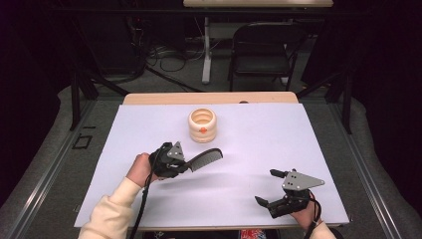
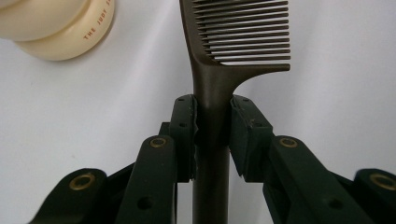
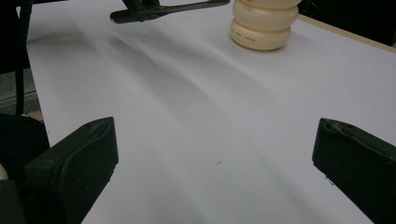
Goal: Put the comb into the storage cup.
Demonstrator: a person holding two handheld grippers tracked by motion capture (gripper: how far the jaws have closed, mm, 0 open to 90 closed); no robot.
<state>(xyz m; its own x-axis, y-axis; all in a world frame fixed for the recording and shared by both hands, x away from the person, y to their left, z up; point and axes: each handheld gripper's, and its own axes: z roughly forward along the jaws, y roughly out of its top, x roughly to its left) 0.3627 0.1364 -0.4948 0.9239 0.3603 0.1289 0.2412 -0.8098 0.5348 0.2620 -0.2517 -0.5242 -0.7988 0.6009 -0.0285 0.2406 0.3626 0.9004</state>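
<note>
Comb (image 1: pixel 205 159), dark and long-handled, is held clear of the white tabletop (image 1: pixel 259 144) by its handle, clamped between the jaws of the left tool (image 1: pixel 178 163). Its long axis runs forward and to the right from that tool, the toothed end pointing just right of the cream ribbed cup (image 1: pixel 203 125), which stands near ahead. The right tool (image 1: pixel 271 186) hangs well apart near the front edge, its jaws spread wide and empty, so the left hand is far nearer the cup.
</note>
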